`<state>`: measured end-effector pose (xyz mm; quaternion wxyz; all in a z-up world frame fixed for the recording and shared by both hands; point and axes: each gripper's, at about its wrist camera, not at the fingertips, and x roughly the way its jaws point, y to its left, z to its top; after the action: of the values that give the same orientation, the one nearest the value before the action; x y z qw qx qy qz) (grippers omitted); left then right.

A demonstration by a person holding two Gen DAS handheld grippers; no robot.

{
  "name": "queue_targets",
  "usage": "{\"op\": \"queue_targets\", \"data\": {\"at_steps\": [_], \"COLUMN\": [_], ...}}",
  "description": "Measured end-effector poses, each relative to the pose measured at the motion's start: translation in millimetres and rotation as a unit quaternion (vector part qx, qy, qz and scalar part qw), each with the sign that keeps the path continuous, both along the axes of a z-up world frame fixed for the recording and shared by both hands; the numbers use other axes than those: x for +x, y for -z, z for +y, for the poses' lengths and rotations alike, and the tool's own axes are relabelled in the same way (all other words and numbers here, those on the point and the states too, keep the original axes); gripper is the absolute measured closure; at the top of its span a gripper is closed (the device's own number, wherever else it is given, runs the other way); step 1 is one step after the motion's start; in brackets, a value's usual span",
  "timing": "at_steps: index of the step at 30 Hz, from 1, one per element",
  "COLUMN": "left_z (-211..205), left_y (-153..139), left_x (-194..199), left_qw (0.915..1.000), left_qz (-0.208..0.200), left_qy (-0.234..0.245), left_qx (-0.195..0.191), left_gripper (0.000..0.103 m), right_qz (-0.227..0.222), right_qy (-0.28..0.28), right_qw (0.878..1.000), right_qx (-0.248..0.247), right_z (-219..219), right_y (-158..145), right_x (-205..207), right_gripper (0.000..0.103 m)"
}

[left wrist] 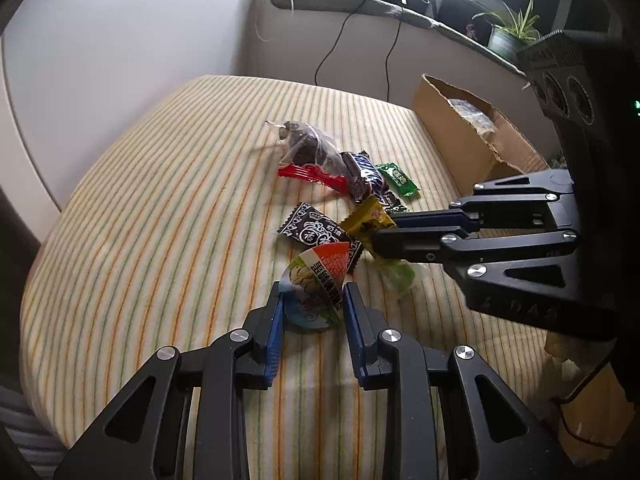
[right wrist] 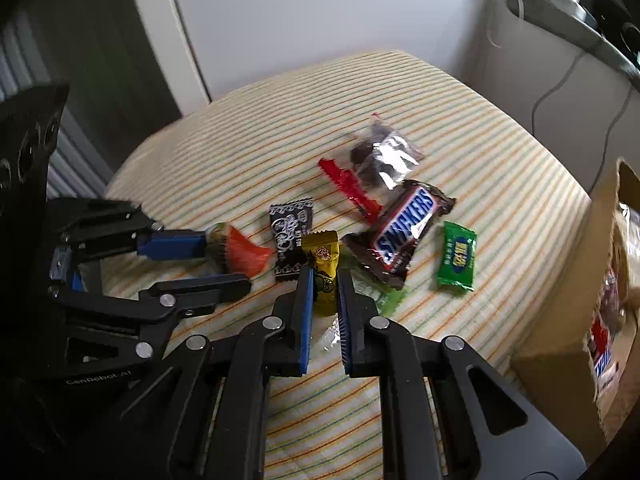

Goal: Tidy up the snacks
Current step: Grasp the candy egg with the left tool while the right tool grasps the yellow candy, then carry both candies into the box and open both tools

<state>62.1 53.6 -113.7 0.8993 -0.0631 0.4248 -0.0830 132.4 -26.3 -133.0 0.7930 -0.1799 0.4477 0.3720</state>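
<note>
left claw (left wrist: 313,304) pinches jelly cup (left wrist: 316,280); right claw (right wrist: 324,284) pinches yellow candy (right wrist: 323,276); cardboard box (left wrist: 456,136) (wrapped snacks inside).

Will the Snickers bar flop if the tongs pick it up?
The Snickers looks thick and straight, so it probably stays stiff. Its glossy wrapper may slip between pads. The crimped ends would likely bend. It seems heavier than the green candy beside it.

The left gripper (left wrist: 313,300) and right gripper (right wrist: 324,280) are built of black linkage arms, joined by round silver screws. Ribbed blue pads (right wrist: 306,312) are fitted inside the fingers. "GenRobot" is printed in pale letters.
</note>
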Motion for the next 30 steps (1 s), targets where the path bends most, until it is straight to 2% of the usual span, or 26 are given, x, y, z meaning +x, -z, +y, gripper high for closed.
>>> {"op": "queue_targets", "data": {"at_steps": [7, 14, 23, 30], "left_z": [-0.1, -16.1, -51.2, -89.7], "left_y": [-15.5, -34.1, -55.5, -68.7], "left_x": [-2.9, 5.9, 26.6, 53.2], "left_qw": [0.9997, 0.9988, 0.9961, 0.9926], "left_qz": [-0.017, -0.037, -0.058, -0.069], "left_qy": [0.000, 0.016, 0.049, 0.081], "left_qx": [-0.017, -0.027, -0.045, -0.058], "left_gripper": [0.077, 0.077, 0.077, 0.077], "right_qz": [0.000, -0.016, -0.040, -0.050], "right_qy": [0.018, 0.046, 0.099, 0.156], "right_qw": [0.999, 0.996, 0.990, 0.981], "right_qx": [0.035, 0.071, 0.095, 0.104], "right_z": [-18.4, -52.8, -110.3, -165.2], "right_y": [-16.4, -46.8, -75.3, -83.0], "right_x": [-5.1, -8.9, -4.3, 5.3], "right_gripper": [0.092, 0.092, 0.092, 0.092]}}
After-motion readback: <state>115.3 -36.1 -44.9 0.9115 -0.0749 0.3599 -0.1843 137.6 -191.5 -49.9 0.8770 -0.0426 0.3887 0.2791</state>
